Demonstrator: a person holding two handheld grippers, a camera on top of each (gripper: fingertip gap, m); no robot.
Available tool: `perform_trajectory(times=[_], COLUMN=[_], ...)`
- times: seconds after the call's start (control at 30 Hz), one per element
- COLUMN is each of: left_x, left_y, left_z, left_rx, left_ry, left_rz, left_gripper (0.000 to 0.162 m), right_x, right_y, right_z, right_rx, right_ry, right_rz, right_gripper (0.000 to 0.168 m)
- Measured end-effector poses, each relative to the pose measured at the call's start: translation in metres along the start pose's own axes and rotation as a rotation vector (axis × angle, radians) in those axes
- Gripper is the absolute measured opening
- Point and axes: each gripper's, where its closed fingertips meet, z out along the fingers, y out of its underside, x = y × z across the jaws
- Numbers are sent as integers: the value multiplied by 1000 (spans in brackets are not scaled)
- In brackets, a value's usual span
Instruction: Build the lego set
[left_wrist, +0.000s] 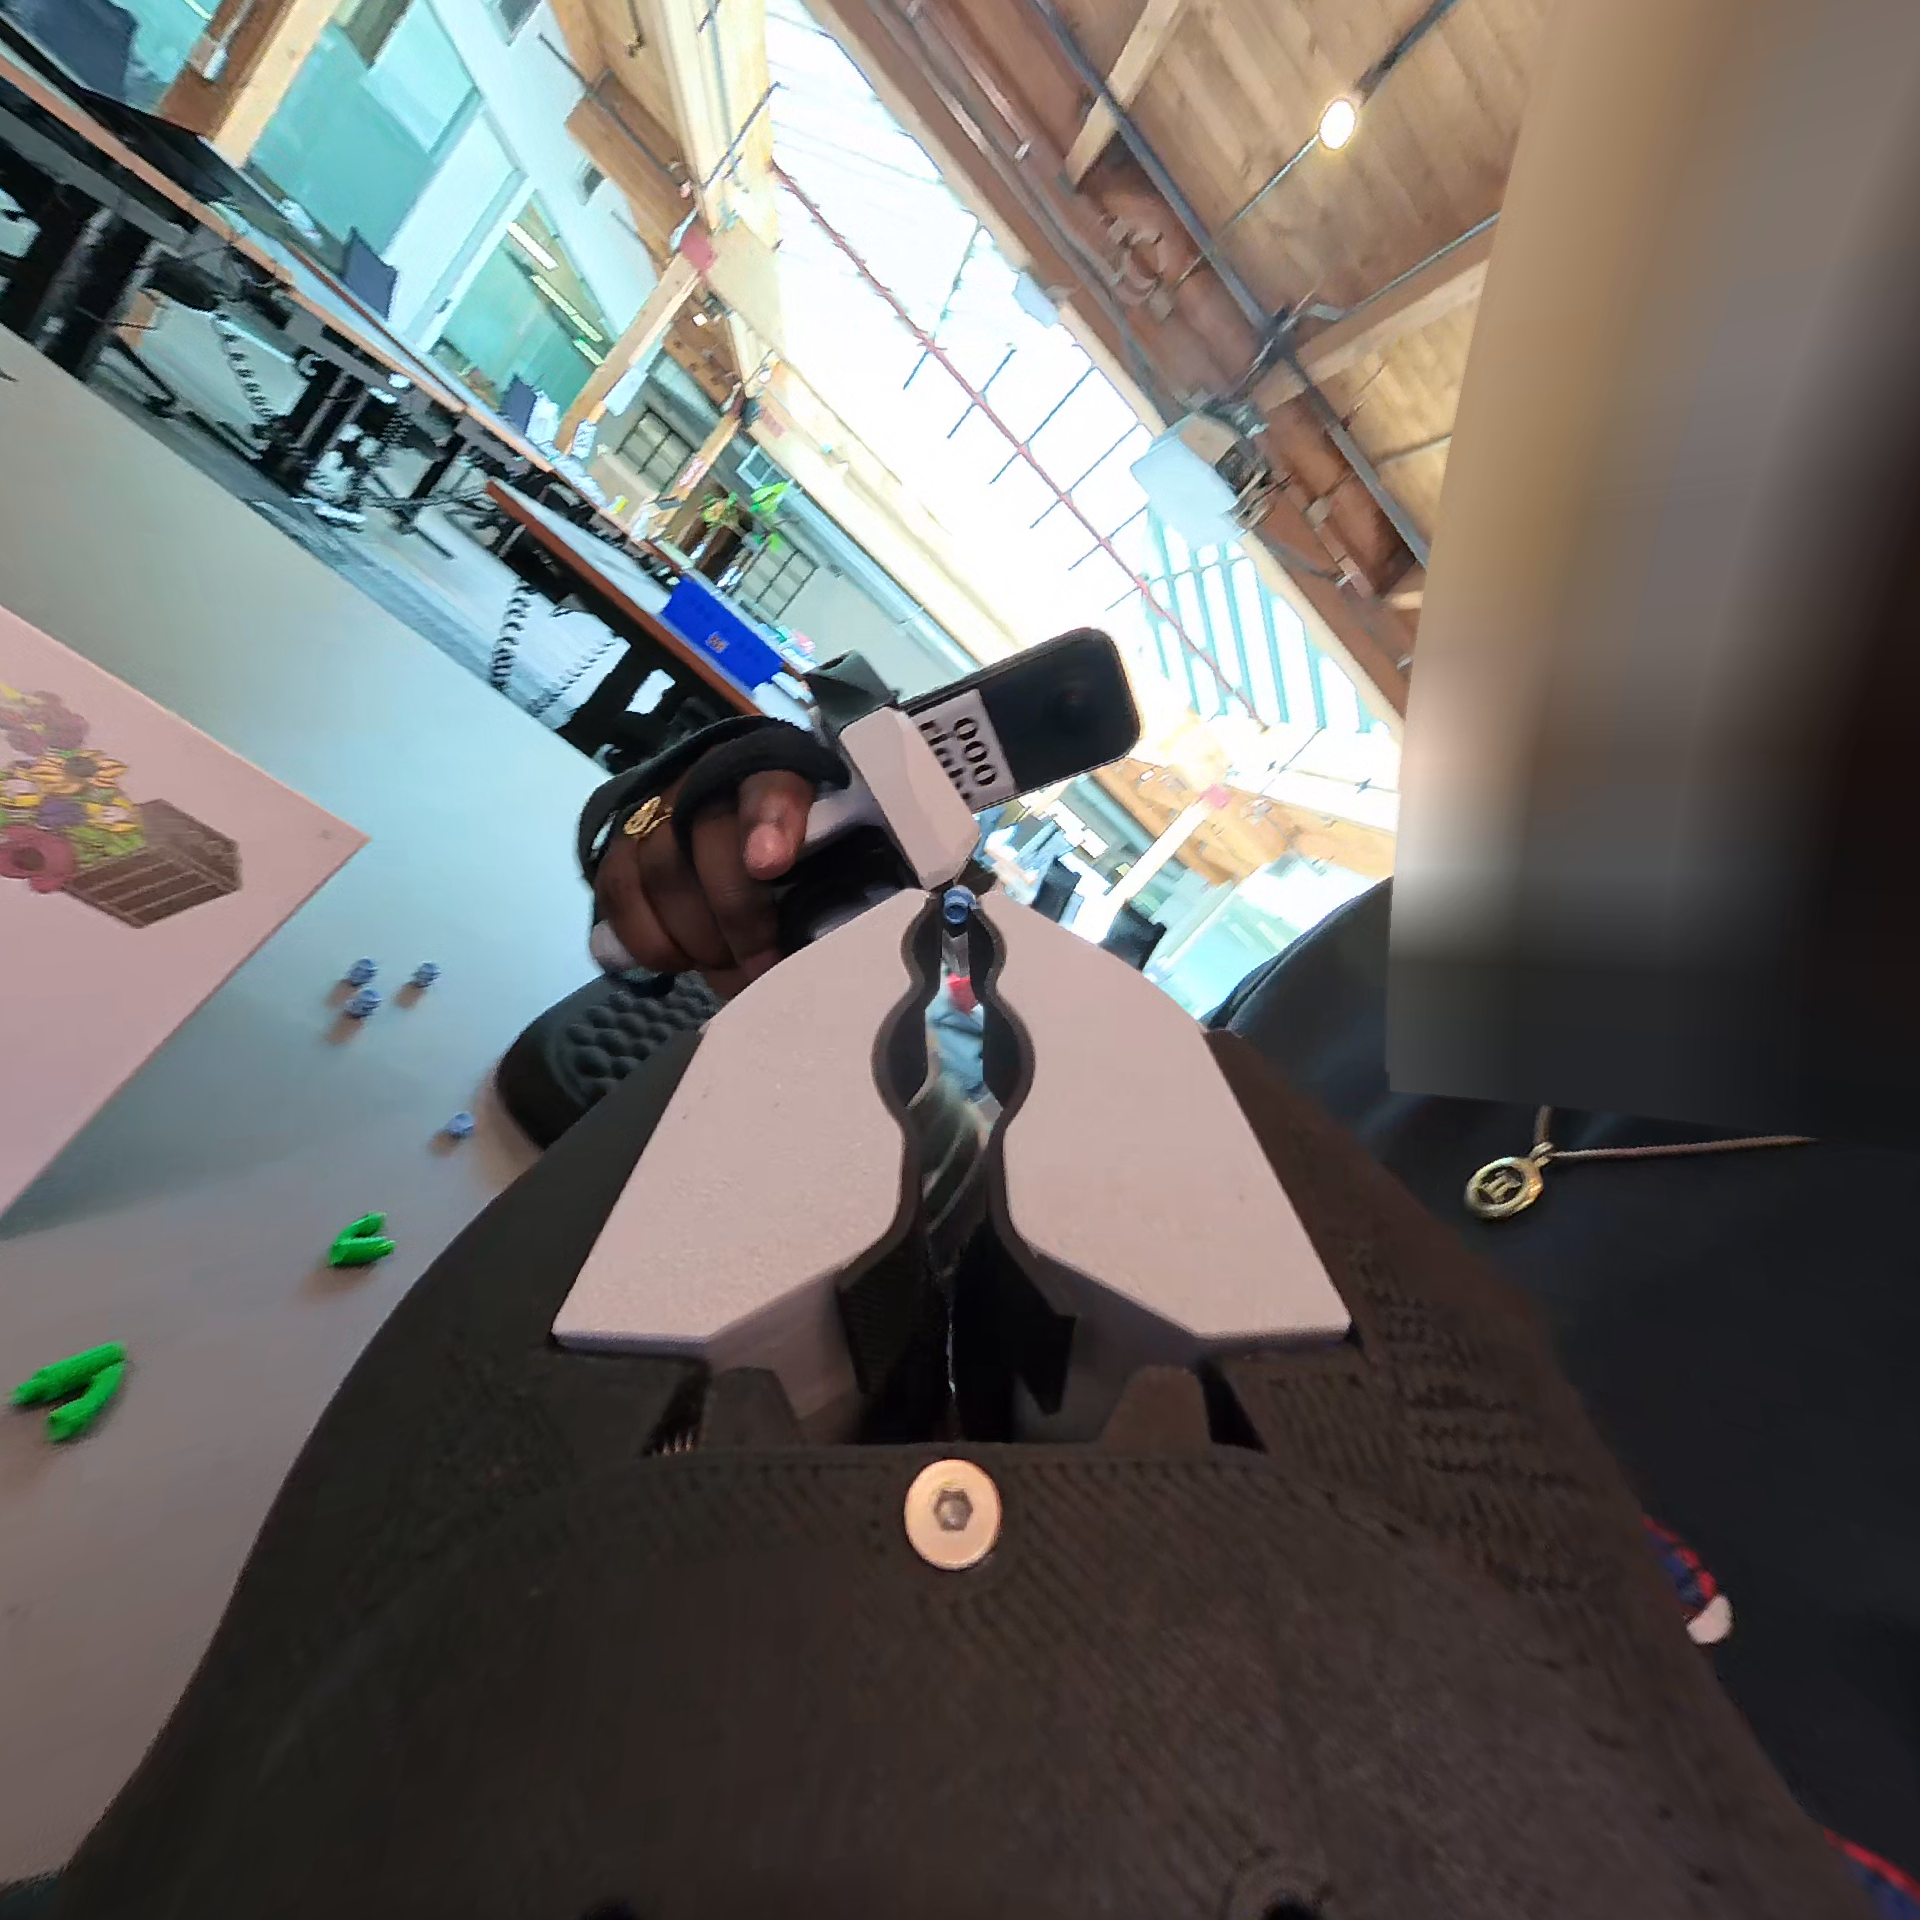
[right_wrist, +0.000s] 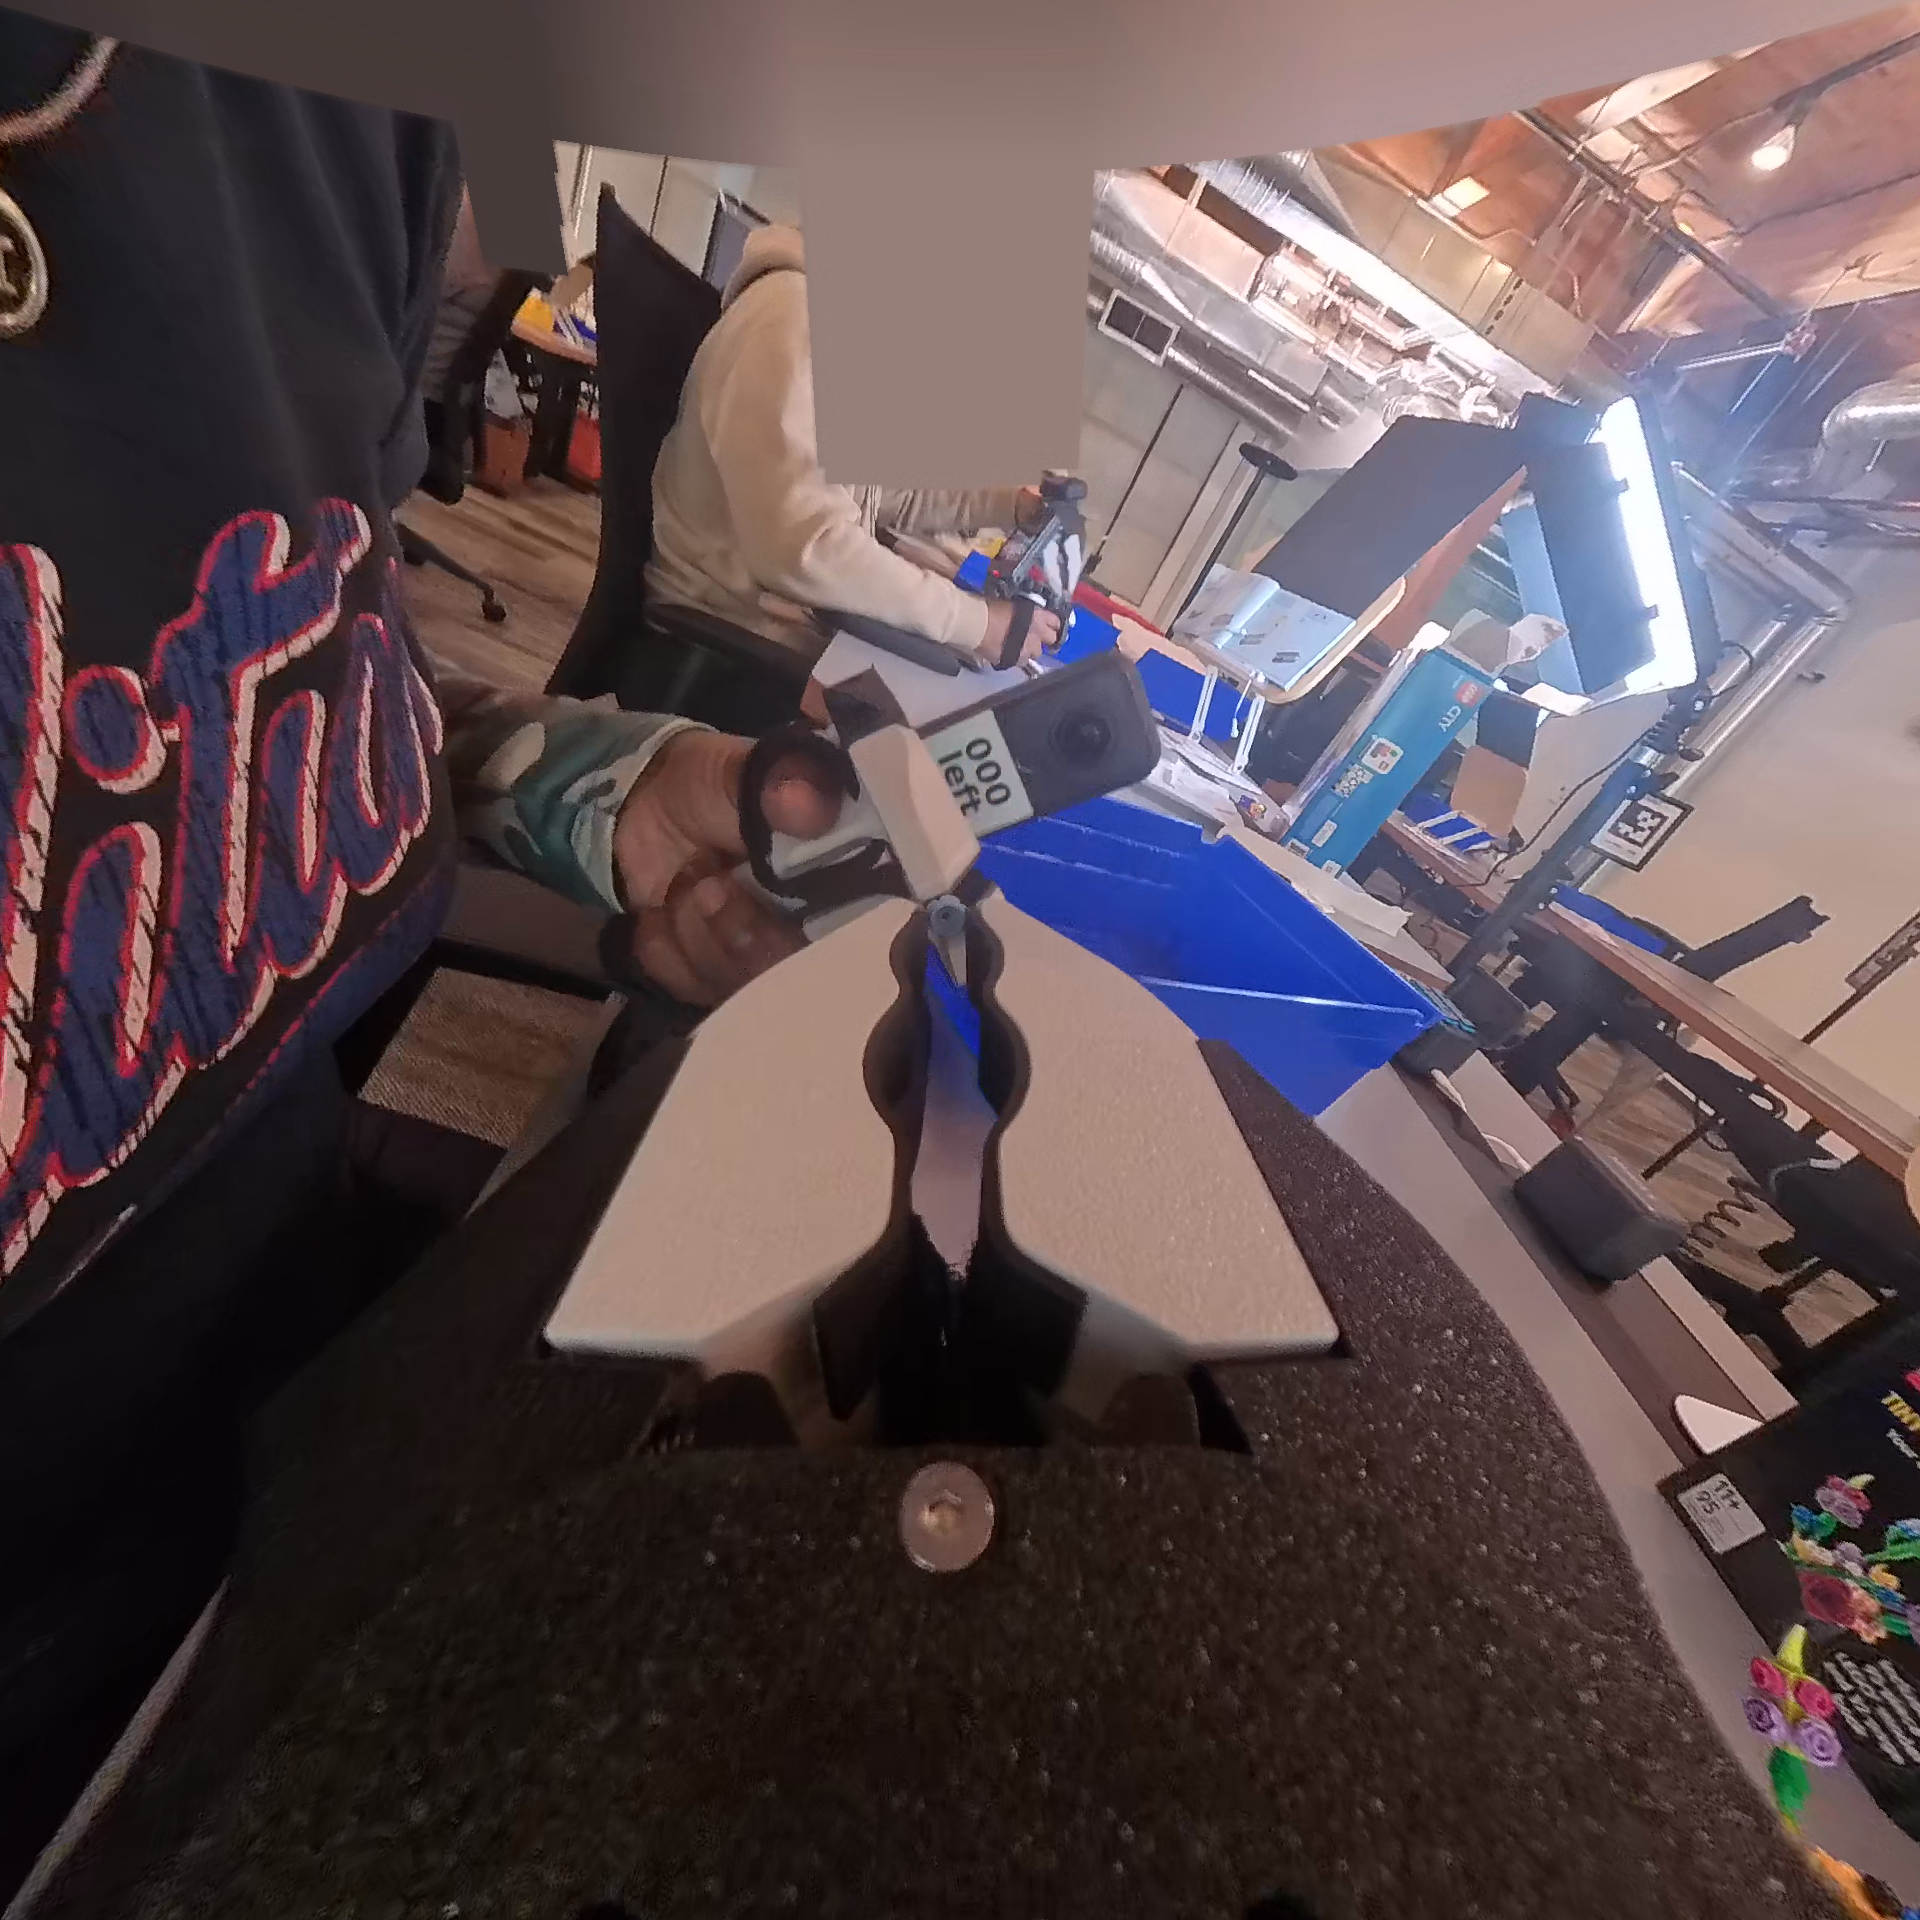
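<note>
**Two tips meet on one small blue piece, held in the air**

The left hand-held gripper has its jaws drawn almost together, pinching a small blue round piece on a thin pale stem at its very tips. The stem's long axis runs back between the fingers, in line with them. Down on the grey worktop, well left of the tips, lie loose blue studs and green pieces beside the instruction sheet.

The right hand-held gripper, likewise nearly closed, meets the same piece from the opposite side, tip to tip. Both are lifted clear of the worktop, each fist wrapped round its handle. Which one bears the grip I cannot tell; likely a press-together.
</note>
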Motion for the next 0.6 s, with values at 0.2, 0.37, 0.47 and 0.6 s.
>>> perform_trajectory(times=[0.2, 0.37, 0.47, 0.6], left_x=[-4, -9, -11, -25], left_y=[4, 7, 7, 13], left_z=[-2, -5, -7, -16], left_rx=[-45, -47, -35, -45], left_ry=[-59, -92, -79, -140], left_rz=[77, 119, 92, 110], left_gripper=[5, 5, 4, 4], right_x=[-2, -2, -1, 10], right_y=[6, 11, 15, 28], right_z=[1, 3, 2, -30], right_rx=[-63, -113, -141, -252], right_ry=[-16, -8, -2, 49], right_rz=[-30, -43, -1, 122], right_gripper=[6, 7, 9, 17])
